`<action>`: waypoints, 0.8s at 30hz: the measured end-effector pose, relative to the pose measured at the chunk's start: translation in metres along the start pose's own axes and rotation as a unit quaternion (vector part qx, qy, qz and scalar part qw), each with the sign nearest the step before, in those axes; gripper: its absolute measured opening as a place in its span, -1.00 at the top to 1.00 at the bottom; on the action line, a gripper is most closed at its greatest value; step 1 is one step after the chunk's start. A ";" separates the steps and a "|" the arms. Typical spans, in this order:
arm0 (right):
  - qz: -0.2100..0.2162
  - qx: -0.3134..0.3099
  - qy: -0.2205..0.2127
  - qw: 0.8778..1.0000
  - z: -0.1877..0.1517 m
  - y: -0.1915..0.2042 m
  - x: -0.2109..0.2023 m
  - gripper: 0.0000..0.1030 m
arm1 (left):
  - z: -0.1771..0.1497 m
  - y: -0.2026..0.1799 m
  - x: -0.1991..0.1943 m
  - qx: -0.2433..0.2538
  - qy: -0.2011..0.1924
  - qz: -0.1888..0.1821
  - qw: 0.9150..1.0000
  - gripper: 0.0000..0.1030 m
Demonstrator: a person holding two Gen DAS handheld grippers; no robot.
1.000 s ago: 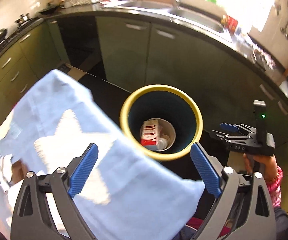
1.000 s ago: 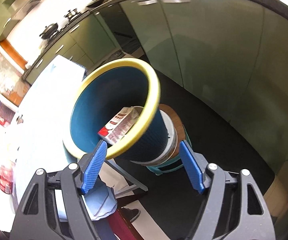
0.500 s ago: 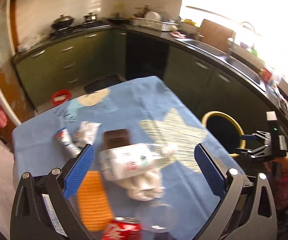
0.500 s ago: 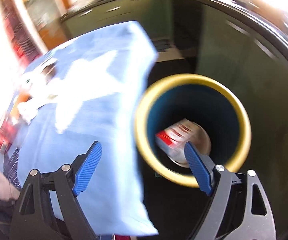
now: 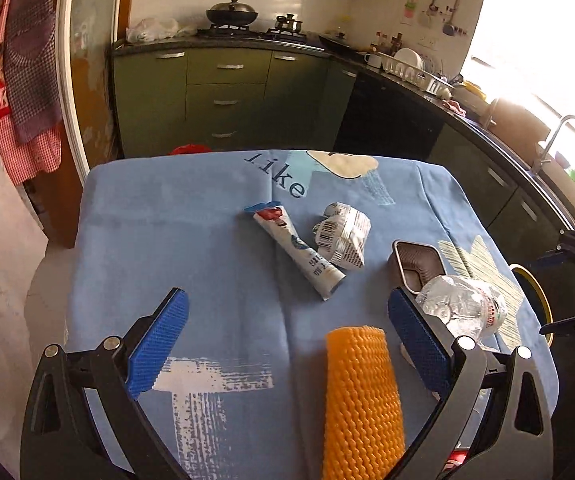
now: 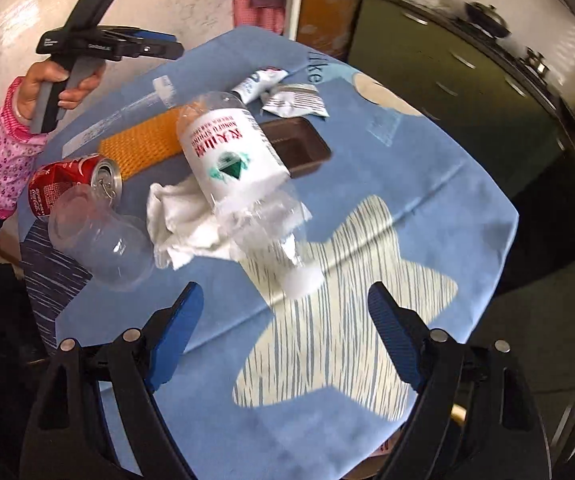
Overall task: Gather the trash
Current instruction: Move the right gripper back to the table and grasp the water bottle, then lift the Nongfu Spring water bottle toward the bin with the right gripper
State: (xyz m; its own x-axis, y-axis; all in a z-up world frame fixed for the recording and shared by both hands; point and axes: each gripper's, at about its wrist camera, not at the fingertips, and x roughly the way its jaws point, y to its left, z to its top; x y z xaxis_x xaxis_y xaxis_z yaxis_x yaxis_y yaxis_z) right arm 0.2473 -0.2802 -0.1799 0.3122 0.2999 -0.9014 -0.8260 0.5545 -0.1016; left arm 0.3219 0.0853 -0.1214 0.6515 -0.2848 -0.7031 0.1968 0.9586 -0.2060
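Blue tablecloth [image 5: 175, 240], landmark for all items below.
- Toothpaste tube [image 5: 295, 249]: mid-cloth, lying flat.
- Crumpled wrapper [image 5: 343, 234]: touching the tube's right side.
- Brown tray [image 5: 417, 265]: right of the wrapper.
- Plastic bottle [image 6: 239, 176]: on its side, resting over a white tissue [image 6: 179, 220].
- Orange foam net [image 5: 361, 400]: near edge.
- Red can [image 6: 71, 184] and clear cup [image 6: 99, 240]: together, near corner.
- Left gripper [image 5: 283, 344]: above the cloth, jaws wide, nothing between.
- Right gripper [image 6: 283, 336]: above the star print, jaws spread, empty.

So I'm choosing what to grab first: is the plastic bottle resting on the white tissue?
Touching. The right wrist view shows the plastic bottle lying across the crumpled white tissue, overlapping it with no gap.
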 end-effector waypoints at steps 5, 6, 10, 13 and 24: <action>0.038 -0.066 0.027 0.997 0.047 0.007 0.022 -0.51 | -0.010 0.013 0.017 -0.022 0.007 -0.011 1.000 -0.91; 0.044 -0.079 0.033 0.995 0.055 0.009 0.027 -0.51 | -0.012 0.013 0.020 -0.021 0.011 -0.009 1.000 -0.91; 0.064 -0.111 0.060 0.990 0.079 0.013 0.047 -0.51 | -0.016 0.013 0.028 -0.023 0.022 -0.006 0.999 -0.91; 0.077 -0.128 0.074 0.986 0.087 0.017 0.054 -0.51 | -0.017 0.011 0.031 -0.019 0.027 -0.006 0.999 -0.91; 0.100 -0.154 0.106 0.977 0.099 0.025 0.076 -0.29 | -0.022 0.001 0.044 0.003 0.048 0.001 0.999 -0.91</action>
State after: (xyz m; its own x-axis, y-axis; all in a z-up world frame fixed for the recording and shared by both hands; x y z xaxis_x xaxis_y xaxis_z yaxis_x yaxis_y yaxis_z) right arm 0.2966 -0.1666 -0.2089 0.0535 0.1923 -0.9799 -0.9729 0.2312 -0.0077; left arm 0.3346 0.0734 -0.1680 0.5792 -0.2818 -0.7650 0.2006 0.9588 -0.2013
